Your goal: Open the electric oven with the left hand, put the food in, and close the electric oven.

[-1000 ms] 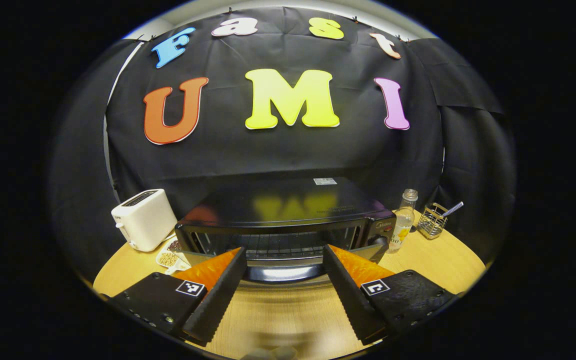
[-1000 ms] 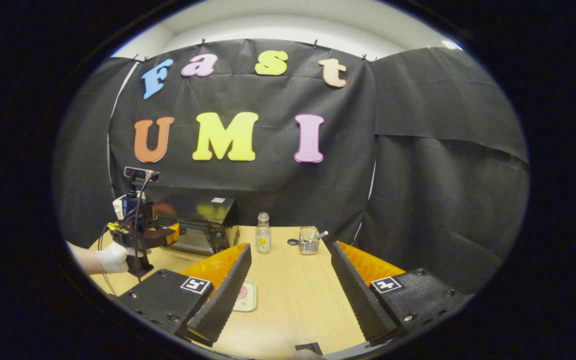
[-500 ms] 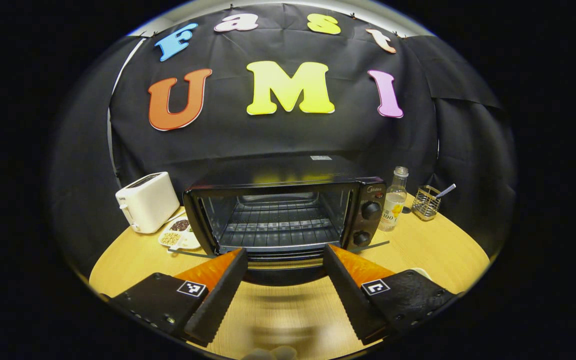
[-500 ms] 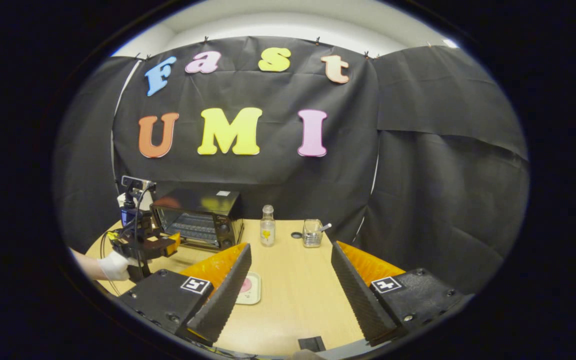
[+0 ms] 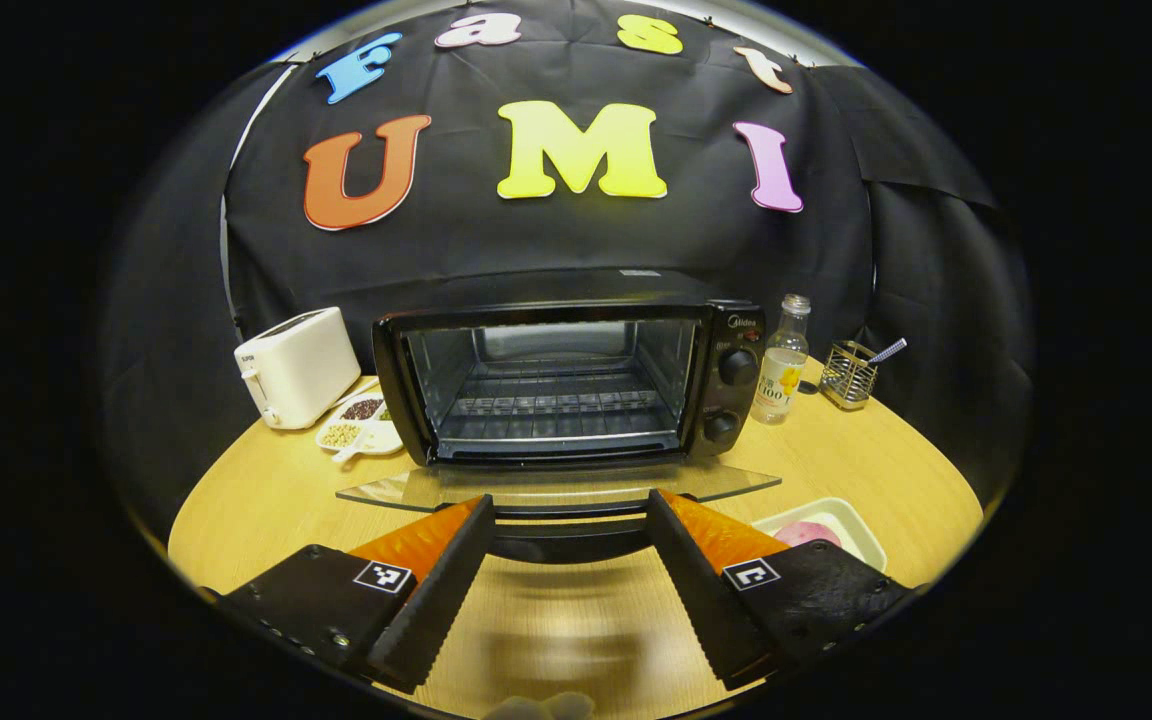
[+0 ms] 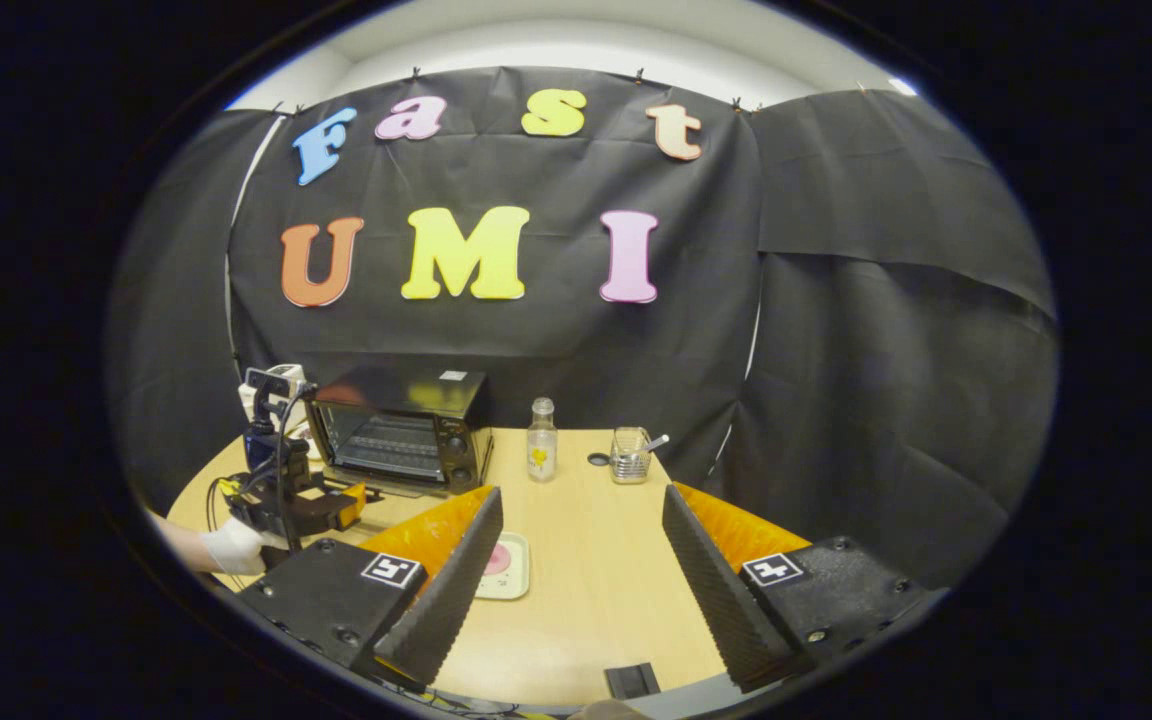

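My left hand-held gripper (image 5: 568, 575) hangs with its jaws spread and nothing between them, just short of the handle of the electric oven (image 5: 566, 385), whose glass door (image 5: 556, 487) lies folded down flat, so I judge the opening done. My right hand-held gripper (image 6: 581, 580) is also wide apart and empty above the table (image 6: 586, 600). Next it must reach the food (image 6: 498, 560), a pink thing on a pale tray (image 6: 519, 583) half hidden behind my finger, too unclear to name.

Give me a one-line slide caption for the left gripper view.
Open left hand-held gripper faces the electric oven, its glass door folded down flat; food tray waits at right.
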The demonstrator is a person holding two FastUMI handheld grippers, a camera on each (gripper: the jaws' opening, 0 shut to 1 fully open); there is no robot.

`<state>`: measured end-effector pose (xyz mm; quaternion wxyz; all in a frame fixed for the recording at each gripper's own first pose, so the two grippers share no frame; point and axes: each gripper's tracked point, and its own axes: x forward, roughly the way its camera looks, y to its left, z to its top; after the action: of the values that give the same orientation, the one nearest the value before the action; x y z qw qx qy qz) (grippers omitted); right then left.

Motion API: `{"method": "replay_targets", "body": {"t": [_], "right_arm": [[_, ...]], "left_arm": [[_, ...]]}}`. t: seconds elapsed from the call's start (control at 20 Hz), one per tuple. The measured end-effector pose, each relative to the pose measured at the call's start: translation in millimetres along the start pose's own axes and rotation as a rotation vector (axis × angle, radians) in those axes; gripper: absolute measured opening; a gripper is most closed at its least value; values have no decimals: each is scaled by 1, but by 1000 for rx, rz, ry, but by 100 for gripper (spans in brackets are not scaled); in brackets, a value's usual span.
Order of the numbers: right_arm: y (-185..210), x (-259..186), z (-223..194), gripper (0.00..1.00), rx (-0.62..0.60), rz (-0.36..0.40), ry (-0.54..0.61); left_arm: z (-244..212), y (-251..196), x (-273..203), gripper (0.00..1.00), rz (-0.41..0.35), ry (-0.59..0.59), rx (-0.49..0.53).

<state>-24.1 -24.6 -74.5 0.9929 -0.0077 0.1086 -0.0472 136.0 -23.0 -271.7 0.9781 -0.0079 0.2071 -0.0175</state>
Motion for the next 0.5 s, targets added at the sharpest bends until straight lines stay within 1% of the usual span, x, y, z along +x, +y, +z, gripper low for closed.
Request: {"method": "replay_targets", "body": {"t": [0.35, 0.5], "right_arm": [[-5, -2, -6, 99, 3, -17, 15], [-5, -3, -12, 99, 2, -19, 28]], "left_arm": [[-30, -2, -2, 97, -4, 54, 9], [-40, -1, -2, 97, 3, 61, 70]]}}
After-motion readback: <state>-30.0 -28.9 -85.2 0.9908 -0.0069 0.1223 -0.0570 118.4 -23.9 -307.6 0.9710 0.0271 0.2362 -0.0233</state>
